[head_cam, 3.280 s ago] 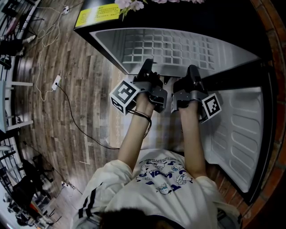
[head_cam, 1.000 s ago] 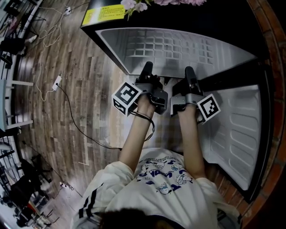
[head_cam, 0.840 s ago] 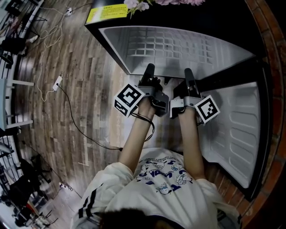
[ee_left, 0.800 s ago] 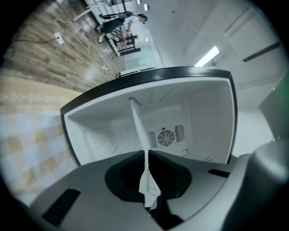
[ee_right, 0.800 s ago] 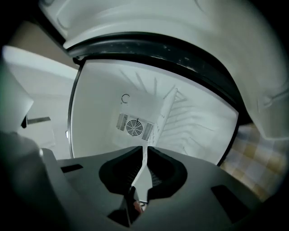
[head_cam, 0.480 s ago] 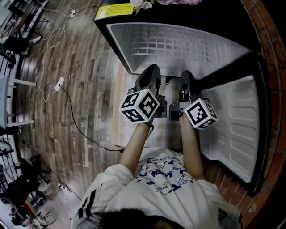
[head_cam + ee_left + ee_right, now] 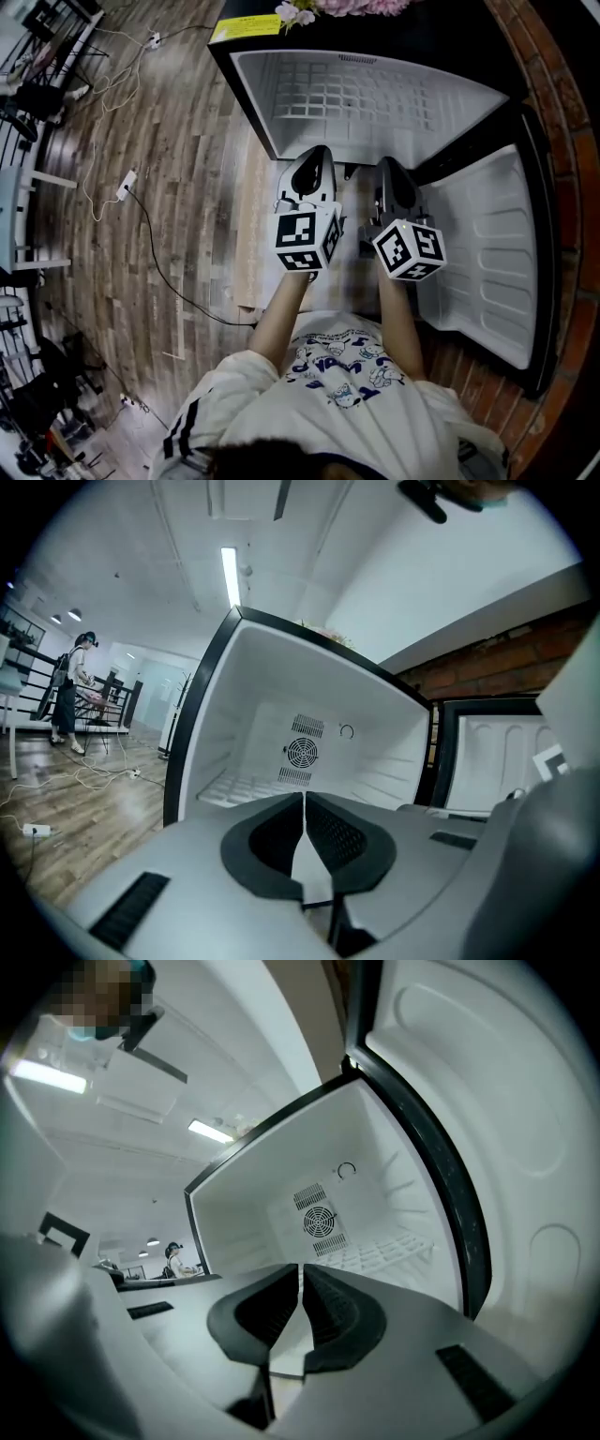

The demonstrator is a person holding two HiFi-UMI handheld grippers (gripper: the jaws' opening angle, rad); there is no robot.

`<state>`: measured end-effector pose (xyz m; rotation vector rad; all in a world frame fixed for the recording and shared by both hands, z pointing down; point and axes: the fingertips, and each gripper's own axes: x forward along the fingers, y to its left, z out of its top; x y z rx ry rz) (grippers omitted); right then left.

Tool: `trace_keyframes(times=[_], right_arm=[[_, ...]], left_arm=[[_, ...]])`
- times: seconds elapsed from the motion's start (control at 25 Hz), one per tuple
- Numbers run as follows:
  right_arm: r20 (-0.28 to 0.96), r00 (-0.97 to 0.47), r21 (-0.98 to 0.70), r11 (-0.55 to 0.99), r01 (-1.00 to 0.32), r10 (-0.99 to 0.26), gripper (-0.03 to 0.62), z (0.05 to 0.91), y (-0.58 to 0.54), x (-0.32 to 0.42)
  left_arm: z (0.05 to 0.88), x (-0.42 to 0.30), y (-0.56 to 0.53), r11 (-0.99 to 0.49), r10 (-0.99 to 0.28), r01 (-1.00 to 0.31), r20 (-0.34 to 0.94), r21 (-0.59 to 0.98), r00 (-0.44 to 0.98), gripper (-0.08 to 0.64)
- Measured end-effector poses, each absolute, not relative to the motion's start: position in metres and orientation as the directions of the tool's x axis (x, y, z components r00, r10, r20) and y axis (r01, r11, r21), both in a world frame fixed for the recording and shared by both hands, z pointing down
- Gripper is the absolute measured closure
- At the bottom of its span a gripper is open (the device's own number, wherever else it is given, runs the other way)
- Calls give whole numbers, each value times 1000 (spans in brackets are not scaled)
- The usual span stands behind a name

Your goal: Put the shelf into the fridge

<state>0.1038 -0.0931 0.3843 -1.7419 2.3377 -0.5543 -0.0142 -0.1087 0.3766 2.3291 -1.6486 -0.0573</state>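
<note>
The fridge [image 7: 246,94] stands open on the wooden floor [image 7: 169,159], black outside and white inside, and its door [image 7: 487,253] is swung wide to the fridge's right side. The shelf [image 7: 352,98], a white wire grid, is inside the fridge, spanning the compartment from wall to wall; it seems to lie low toward the bottom, though the steep head view makes its exact height hard to judge. In the left gripper view the shelf [image 7: 239,787] lies below the round fan vent [image 7: 300,753] on the fridge's back wall. Both grippers are held side by side just in front of the fridge opening, clear of the shelf and pointing into the compartment. The left gripper [image 7: 317,155] has its 2 jaws pressed together at the tips with nothing between them (its own view shows only a thin seam where the dark pads meet). The right gripper [image 7: 389,164], nearer the fridge door, also has its 2 jaws closed tip to tip and holds nothing. Each carries its marker cube, the left cube [image 7: 307,242] and the right cube [image 7: 410,249], on the side away from the fridge. Pink flowers [image 7: 333,7] and a yellow label [image 7: 246,28] sit on top of the fridge. A power strip [image 7: 124,183] with its cable lies on the floor well to the left of the fridge.
</note>
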Motion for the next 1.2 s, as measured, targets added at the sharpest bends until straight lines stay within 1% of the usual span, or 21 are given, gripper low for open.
trace_keyframes(times=[0.08,0.24,0.4,0.56,0.64,0.88,1.2], right_arm=[[74,-292,-334,252,-908,-954,552,383,-88,101],[69,-288,-274,259,-926,-955,554,373,-88,101],[69,-289,-246,264,-932,-955,554,381,-83,100],[61,-279,-211,260,-942,-958,555,380,-56,99],[57,-276,-203,260,-944,-959,555,374,-50,95],[68,-272,-187,256,-948,-960,557,362,-86,97],[62,-262,-189,247,-951,-963,558,344,-74,96]], left_arm=[[382,-17,-104,-301,-931,-922,134,244,339,537],[378,-18,-104,-290,-934,-928,141,234,327,538],[381,-17,-100,-290,-938,-939,137,186,317,537],[381,-17,-73,-302,-940,-944,124,134,319,537],[376,-21,-68,-303,-940,-944,121,134,319,538],[363,-21,-101,-295,-942,-944,123,145,313,537],[345,-22,-89,-298,-942,-945,118,133,314,537]])
